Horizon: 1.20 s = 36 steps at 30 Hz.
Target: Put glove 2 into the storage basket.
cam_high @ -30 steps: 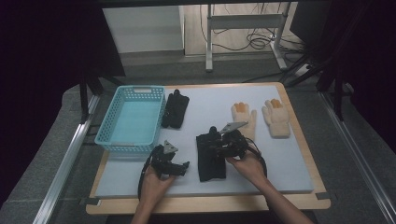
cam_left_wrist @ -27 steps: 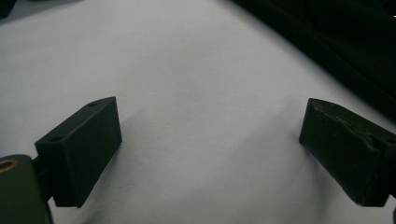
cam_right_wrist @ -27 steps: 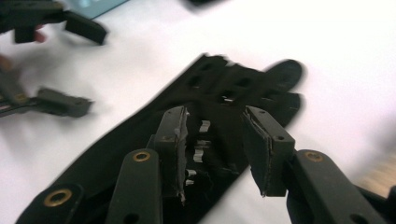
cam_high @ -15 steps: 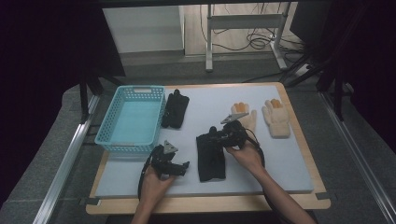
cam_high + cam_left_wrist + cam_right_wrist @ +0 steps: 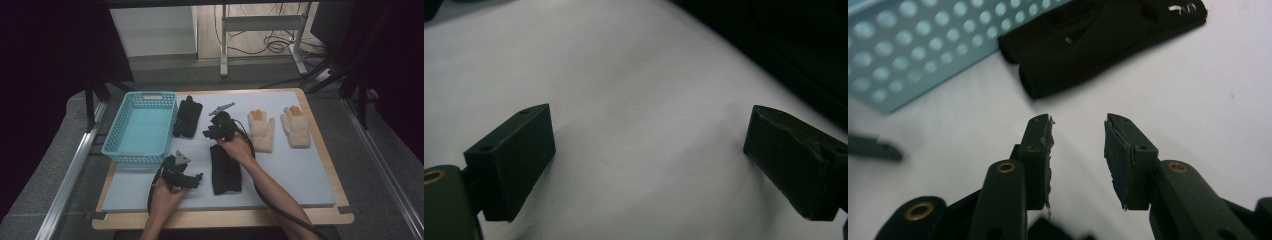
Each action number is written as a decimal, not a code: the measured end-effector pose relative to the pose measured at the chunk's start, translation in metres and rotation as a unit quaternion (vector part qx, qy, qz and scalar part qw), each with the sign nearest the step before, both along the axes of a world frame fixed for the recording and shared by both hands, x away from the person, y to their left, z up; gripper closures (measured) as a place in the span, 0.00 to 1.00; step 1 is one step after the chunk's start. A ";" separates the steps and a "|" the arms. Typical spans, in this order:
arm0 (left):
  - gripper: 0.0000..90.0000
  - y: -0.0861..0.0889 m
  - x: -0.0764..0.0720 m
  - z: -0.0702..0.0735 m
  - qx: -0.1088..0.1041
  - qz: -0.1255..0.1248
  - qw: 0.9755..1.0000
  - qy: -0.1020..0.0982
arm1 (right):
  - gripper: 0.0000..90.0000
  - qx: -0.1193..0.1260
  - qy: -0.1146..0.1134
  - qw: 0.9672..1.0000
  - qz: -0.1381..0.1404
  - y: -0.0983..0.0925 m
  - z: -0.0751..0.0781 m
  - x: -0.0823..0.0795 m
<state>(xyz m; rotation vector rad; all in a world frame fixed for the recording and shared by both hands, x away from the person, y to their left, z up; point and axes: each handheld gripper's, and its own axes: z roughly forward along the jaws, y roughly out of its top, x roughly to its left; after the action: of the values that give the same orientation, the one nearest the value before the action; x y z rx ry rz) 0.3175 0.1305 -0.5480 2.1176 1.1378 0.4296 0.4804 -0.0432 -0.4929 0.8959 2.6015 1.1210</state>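
- Where the high view looks down on the table (image 5: 310, 185), a pale mat covers the wooden top and carries every item listed below.
- Blue basket (image 5: 141, 127): left rear of the mat, hollow side up.
- Folded black glove (image 5: 187, 116): just beside the basket's right wall, lying lengthwise.
- Second black glove (image 5: 225, 170): flat near the mat's middle, close in front of the right hand.
- Two cream gloves with orange fingertips (image 5: 261, 130) (image 5: 295, 126): side by side at right rear, palms flat.
- Right gripper (image 5: 216, 126): held above the mat between the two black gloves, pointing toward the folded one; a cable trails back along the forearm.
- Left gripper (image 5: 187, 179): low at the front left of the mat, near the basket's front corner, apart from every glove.
- Left gripper view: both black jaws stand spread wide over bare pale mat, nothing between them.
- Right gripper view: the jaws stand partly apart with an empty gap, having just been closing; nothing is pinched.
- Same view: the folded black glove (image 5: 1098, 35) lies just ahead of the jaw tips, not touched.
- Same view: the basket's (image 5: 913, 45) perforated blue wall runs along the upper left, beside that glove.
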 end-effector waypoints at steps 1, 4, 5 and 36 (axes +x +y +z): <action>0.07 0.000 0.000 0.000 0.000 0.000 1.000 0.000 | 0.68 0.001 0.000 1.000 0.000 0.003 -0.001 0.003; 0.07 0.000 0.000 0.000 -0.002 0.000 1.000 0.000 | 0.65 0.002 -0.002 1.000 -0.004 0.017 -0.002 0.014; 0.07 0.000 0.000 0.000 -0.001 0.000 1.000 0.000 | 0.63 0.003 0.000 1.000 -0.007 0.021 -0.003 0.017; 0.07 0.000 0.000 0.000 -0.002 0.000 1.000 0.000 | 0.96 0.024 0.026 0.999 -0.027 0.023 0.001 0.037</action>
<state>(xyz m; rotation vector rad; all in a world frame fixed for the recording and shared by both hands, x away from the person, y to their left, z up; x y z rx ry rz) 0.3177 0.1307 -0.5482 2.1153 1.1377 0.4271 0.5172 -0.0207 -0.4921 1.0136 2.5845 1.1649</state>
